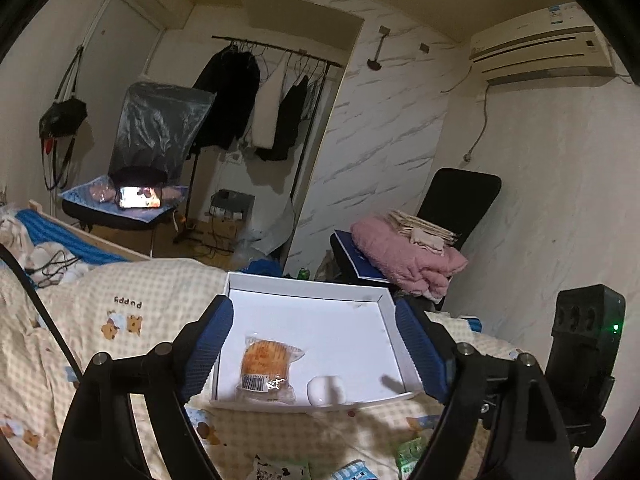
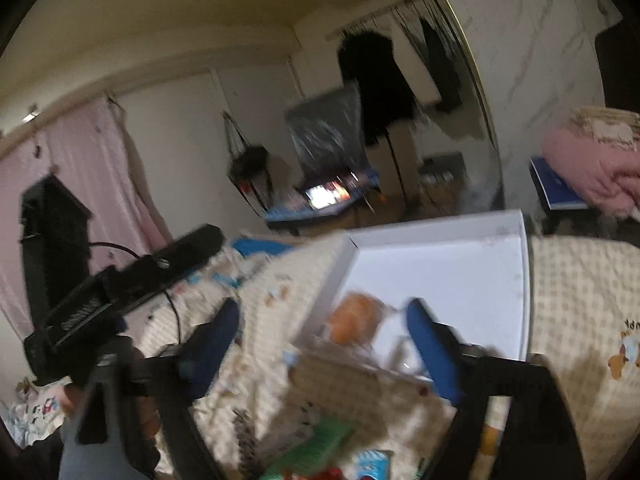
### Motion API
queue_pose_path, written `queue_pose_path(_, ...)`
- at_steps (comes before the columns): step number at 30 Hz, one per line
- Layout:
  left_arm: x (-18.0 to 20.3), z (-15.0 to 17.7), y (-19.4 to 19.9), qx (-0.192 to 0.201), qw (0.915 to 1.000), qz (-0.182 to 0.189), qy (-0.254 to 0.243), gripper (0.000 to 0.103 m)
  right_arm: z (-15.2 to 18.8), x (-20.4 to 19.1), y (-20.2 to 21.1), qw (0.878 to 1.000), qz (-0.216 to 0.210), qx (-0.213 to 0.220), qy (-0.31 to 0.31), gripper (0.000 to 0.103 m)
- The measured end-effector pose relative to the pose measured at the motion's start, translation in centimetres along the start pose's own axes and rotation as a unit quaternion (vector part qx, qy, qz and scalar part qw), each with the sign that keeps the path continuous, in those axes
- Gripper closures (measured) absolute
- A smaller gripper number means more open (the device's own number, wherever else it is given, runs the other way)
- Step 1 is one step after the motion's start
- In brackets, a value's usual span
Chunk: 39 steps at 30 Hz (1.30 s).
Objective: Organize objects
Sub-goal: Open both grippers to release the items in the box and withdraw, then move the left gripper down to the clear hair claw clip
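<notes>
A shallow white box (image 1: 304,280) lies on the checked bedspread (image 1: 132,344). In it are a wrapped round orange pastry (image 1: 266,368) and a small white case (image 1: 324,390) near the front wall. My left gripper (image 1: 316,344) hangs over the box, open, with nothing touching its blue pads. The right wrist view is blurred. It shows my right gripper (image 2: 326,344) open over the box's (image 2: 460,280) near corner, with the pastry (image 2: 356,320) beyond it. Loose snack packets (image 1: 412,452) lie on the bedspread in front of the box, among them a green packet (image 2: 316,444).
A black chair piled with a pink blanket (image 1: 408,256) stands past the bed's right side. Another chair bears a lit phone (image 1: 140,196). A clothes rack (image 1: 256,100) stands behind it. A black cable (image 1: 40,300) crosses the bed at left. The other gripper's body (image 1: 584,352) sits close on the right.
</notes>
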<state>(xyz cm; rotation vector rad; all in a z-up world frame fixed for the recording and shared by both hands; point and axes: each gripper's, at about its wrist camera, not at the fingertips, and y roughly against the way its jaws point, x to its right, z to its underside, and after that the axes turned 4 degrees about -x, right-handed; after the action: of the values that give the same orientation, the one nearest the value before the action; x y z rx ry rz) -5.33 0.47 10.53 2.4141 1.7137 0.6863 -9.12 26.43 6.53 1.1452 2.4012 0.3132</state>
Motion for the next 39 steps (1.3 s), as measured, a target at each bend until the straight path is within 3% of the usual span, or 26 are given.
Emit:
queue_pose_path(5, -0.1, 0.5, 2.0, -0.019, 0.9997, -0.010, -0.011, 0.014, 0.1, -1.4, 0.4, 0.999, 0.028, -0.002, 0.028, 0.015)
queue_pose_path(11, 0.1, 1.2, 2.1, -0.059, 0.9978, -0.015, -0.029, 0.014, 1.1, -0.7, -0.2, 0.998, -0.032, -0.035, -0.035, 0.015)
queue_pose_path(14, 0.1, 2.1, 2.6, -0.070, 0.9971, -0.002, -0.028, 0.014, 1.4, -1.0, -0.4, 0.998, -0.027, -0.050, -0.036, 0.015)
queue_pose_path(17, 0.2, 3.2, 2.9, -0.082, 0.9960, -0.015, -0.033, 0.014, 2.2, -1.4, -0.2, 0.997, -0.011, -0.063, -0.032, 0.015)
queue_pose_path(21, 0.3, 4.8, 2.4, -0.110, 0.9922, -0.038, -0.044, 0.014, 3.4, -1.1, -0.2, 0.997, -0.034, -0.055, -0.047, 0.015)
queue_pose_path(27, -0.4, 7.2, 1.4, -0.142, 0.9896, -0.020, -0.005, 0.013, 6.1, 0.6, -2.0, 0.990, -0.029, -0.107, -0.086, 0.015)
queue_pose_path(29, -0.6, 8.4, 0.6, -0.180, 0.9837, -0.004, 0.000, 0.001, 6.8, 0.5, -2.1, 0.990, -0.011, -0.116, -0.076, 0.015)
queue_pose_path(33, -1.6, 10.3, 0.3, -0.189, 0.9815, -0.018, 0.023, 0.001, 7.4, -0.5, -2.8, 0.991, 0.043, -0.129, -0.022, 0.015)
queue_pose_path(39, -4.2, 10.7, 2.1, -0.153, 0.9834, -0.053, 0.082, 0.001, 7.9, 0.0, -3.2, 0.987, 0.037, -0.150, -0.034, 0.015)
